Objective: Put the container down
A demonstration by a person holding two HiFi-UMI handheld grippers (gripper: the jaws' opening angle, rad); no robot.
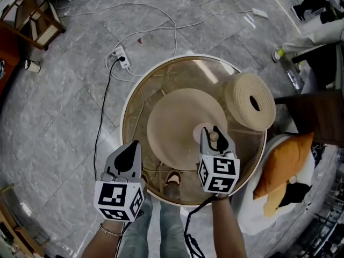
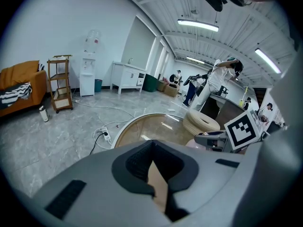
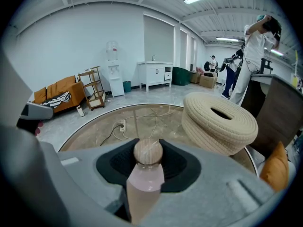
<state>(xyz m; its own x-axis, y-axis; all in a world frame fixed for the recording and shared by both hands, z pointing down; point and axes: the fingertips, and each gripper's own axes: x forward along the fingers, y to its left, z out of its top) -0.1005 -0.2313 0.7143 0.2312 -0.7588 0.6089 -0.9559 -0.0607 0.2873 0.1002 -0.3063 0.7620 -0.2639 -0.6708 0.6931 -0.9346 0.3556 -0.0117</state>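
The container [image 3: 147,176] is a pale pink bottle with a round wooden stopper [image 1: 214,136]. My right gripper [image 1: 215,138] is shut on it, its jaws [image 3: 148,154] pressing on the neck just below the stopper. It hangs over a round beige mat [image 1: 172,122] in the middle of the round glass table [image 1: 129,109]. My left gripper [image 1: 128,156] stays at the table's near left rim with its jaws [image 2: 152,161] shut and nothing in them; only the tan table shows through the slit below the tips.
A coiled rope basket [image 1: 250,101] stands on the table's far right. A power strip [image 1: 121,55] and cables lie on the floor behind the table. An orange cushion [image 1: 282,163] and a dark desk [image 1: 312,114] are to the right. A person [image 3: 253,46] stands beyond.
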